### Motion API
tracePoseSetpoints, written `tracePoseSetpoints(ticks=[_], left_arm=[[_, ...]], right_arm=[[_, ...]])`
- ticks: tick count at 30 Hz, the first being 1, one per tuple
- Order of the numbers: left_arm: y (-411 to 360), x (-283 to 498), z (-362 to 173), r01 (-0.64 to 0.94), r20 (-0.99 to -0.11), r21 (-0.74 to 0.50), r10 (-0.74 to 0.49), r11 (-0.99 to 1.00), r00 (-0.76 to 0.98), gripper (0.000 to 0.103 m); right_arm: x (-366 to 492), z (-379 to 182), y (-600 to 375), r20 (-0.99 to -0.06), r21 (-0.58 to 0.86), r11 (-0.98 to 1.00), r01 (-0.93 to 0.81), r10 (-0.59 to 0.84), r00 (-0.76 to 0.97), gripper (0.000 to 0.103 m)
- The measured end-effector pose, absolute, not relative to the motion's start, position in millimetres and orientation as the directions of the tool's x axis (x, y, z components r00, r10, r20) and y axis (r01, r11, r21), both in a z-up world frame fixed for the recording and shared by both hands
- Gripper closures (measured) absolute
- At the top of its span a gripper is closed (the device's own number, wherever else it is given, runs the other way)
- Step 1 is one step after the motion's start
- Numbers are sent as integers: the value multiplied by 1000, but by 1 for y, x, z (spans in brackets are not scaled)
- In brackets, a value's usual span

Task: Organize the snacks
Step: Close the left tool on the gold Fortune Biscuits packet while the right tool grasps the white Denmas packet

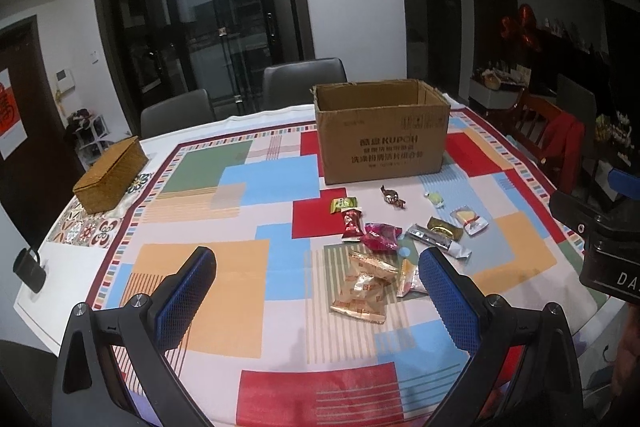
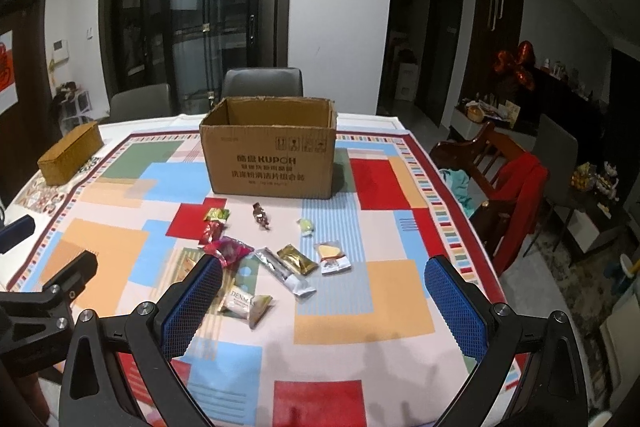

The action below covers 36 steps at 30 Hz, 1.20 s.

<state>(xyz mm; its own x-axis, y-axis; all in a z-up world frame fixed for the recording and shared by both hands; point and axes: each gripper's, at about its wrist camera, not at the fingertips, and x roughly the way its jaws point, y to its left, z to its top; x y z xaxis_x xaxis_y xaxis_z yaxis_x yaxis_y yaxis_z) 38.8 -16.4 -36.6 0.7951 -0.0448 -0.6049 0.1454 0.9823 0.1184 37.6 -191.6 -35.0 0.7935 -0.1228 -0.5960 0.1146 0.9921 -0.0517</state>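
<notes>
Left gripper (image 1: 316,269) and right gripper (image 2: 324,279) both spread wide, holding nothing — above the patterned tablecloth (image 2: 400,311). Snack packets (image 2: 288,263) lie scattered just before the open cardboard box (image 2: 272,163).

- Cardboard box (image 2: 272,155): interior floor hidden behind front wall in both views.
- Cream packet (image 2: 241,301): left part hidden behind blue finger pad (image 2: 192,303), lower centre.
- Smaller box print: illegible.
</notes>
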Motion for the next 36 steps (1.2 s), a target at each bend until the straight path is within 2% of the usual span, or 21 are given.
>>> tracePoseSetpoints(ticks=[19, 22, 27, 36], left_arm=[[-29, 90, -104, 265, -765, 106, -92, 958, 637, 1], [-29, 96, -112, 280, -781, 104, -96, 954, 617, 3], [-35, 107, -128, 319, -802, 117, -100, 940, 589, 5], [-43, 123, -156, 372, -847, 120, -100, 920, 522, 12]], right_arm=[[95, -88, -175, -712, -85, 995, -50, -25, 702, 1], [104, -97, -170, -733, -92, 992, -88, -8, 680, 1], [117, -113, -161, -769, -113, 980, -164, 19, 638, 10], [136, -138, -148, -828, -142, 945, -296, 50, 559, 19]])
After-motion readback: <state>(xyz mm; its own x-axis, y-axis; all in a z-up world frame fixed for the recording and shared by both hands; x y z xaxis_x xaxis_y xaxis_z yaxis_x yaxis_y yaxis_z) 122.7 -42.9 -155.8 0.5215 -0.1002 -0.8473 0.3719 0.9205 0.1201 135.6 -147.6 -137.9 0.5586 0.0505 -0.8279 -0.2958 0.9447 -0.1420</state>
